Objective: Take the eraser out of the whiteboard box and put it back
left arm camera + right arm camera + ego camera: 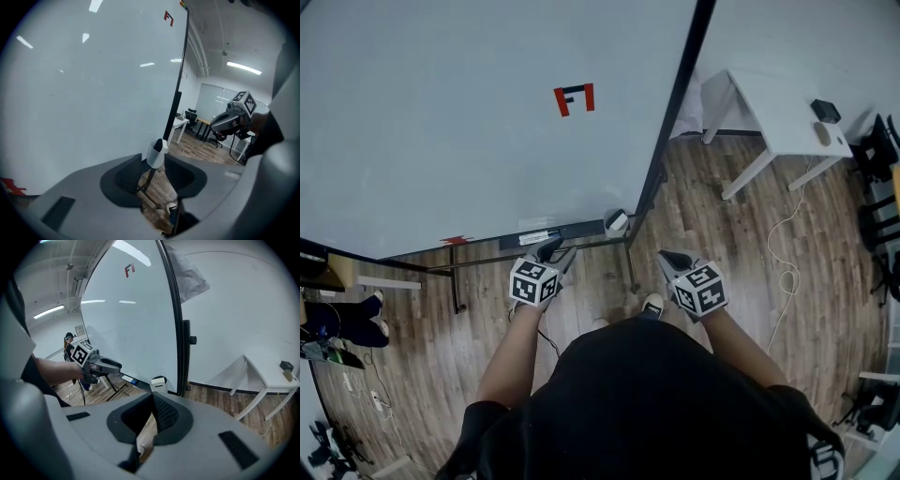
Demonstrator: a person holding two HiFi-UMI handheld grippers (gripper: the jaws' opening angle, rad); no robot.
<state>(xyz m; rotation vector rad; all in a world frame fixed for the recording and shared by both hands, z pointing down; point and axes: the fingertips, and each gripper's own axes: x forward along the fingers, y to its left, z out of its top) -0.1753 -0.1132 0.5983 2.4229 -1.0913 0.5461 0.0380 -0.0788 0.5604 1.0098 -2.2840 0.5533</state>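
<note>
Eraser point(160, 145): a dark piece standing in the white whiteboard box point(153, 158), its top just above the rim. The box sits at the right end of the tray point(567, 231) along the lower edge of the whiteboard point(469, 122), next to the board's black side frame.

Left gripper point(153, 161): jaws apart, nothing between the pads. In the left gripper view the box lines up with the gap but lies beyond the fingertips, not touching them. In the head view the left gripper point(555, 249) is just below the tray, and the box point(617, 221) is up and to its right, near but clear of it.

Right gripper point(153, 397): jaws drawn narrow, the tips seem to meet, and only a wedge of wooden floor point(145, 430) shows below them; it holds nothing. It hangs over the floor, further from the box point(159, 383) than the left one. In the head view the right gripper point(672, 261) is well off to the right of the board's stand.

Hard to read:
- Eraser's body is hidden inside the box; only the dark top shows, so its shape cannot be told.
- In the head view the box is too small to show its contents.
- Small flat items on the tray point(534, 234) cannot be identified.
- Both gripper views are cut off at the corners by the lens edge.
</note>
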